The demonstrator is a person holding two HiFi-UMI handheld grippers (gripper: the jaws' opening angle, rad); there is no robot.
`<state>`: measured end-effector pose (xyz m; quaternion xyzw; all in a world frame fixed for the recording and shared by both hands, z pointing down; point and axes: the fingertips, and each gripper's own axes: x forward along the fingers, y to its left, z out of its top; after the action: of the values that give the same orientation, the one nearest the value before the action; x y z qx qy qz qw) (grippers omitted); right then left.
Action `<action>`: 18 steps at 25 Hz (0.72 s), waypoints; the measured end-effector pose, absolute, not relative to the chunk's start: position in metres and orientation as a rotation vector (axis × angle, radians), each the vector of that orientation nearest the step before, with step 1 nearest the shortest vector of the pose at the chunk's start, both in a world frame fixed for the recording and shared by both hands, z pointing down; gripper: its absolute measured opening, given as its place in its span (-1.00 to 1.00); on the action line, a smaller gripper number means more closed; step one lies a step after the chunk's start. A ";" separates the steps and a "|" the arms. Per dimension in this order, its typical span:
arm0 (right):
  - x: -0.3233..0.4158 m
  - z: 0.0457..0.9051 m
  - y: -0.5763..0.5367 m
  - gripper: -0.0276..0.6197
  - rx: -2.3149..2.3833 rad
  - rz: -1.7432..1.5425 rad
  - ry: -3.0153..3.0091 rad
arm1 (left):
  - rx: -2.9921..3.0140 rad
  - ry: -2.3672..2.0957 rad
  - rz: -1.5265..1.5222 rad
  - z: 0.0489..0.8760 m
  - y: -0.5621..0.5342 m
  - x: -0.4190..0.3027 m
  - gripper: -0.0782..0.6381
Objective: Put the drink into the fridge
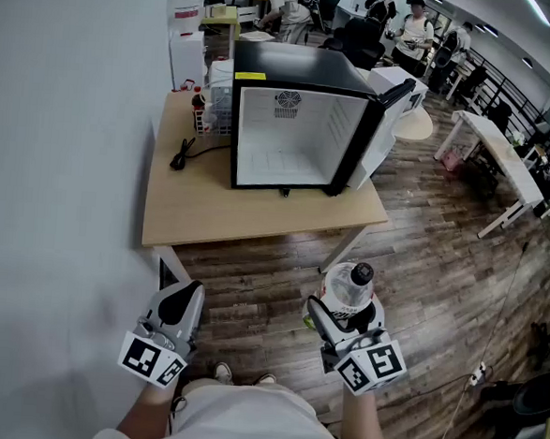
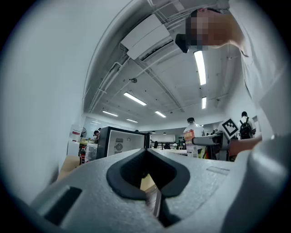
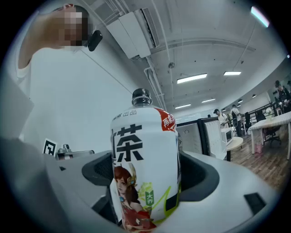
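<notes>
Ahead of you: a wood floor (image 1: 442, 244) runs from your feet to the table, with a white wall (image 1: 64, 152) along your left.
Table (image 1: 256, 224): it has a light wood top and one edge against that wall. It carries the fridge toward its back right.
Desk (image 1: 500, 155): white, at the far right, well apart from the table.
Fridge (image 1: 299, 75): it has a black case and faces you, and its white inside is open to view.
Door (image 1: 391, 109): swung wide to the right, with its white inner side showing.
People (image 1: 415, 31): several sit at desks behind the fridge.
Right gripper (image 1: 347, 315): low at your right, close to your body. Its jaws are spread wide and press on both sides of the drink.
Left gripper (image 1: 187, 292): low at your left. Its jaws are drawn together to a thin slit, with nothing between them.
Drink (image 1: 345, 289): a white-labelled bottle with a black cap, upright in your right gripper. It is over the floor, well short of the table and fridge. Your right gripper view shows a red patch at its shoulder and a drawn figure lower down.
Cable (image 1: 181, 153): black, lying on the table left of the fridge.
Small bottles (image 1: 199, 110): red-capped, standing at the table's back left, near the fridge.
</notes>
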<state>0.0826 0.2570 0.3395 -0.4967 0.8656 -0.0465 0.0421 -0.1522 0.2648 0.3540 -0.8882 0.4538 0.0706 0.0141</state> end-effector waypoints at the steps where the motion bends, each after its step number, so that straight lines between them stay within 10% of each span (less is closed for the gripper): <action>1: 0.083 0.339 0.257 0.34 -1.519 -0.142 2.649 | -2.764 1.416 0.217 0.354 0.265 -0.152 -0.75; 18: 0.109 0.333 0.268 0.36 -1.478 -0.144 2.609 | -2.798 1.364 0.218 0.357 0.265 -0.115 -0.75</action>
<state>0.1092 0.2678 0.3330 -0.4912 0.8669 -0.0479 0.0696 -0.1152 0.2645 0.3567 -0.8967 0.4371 0.0698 0.0105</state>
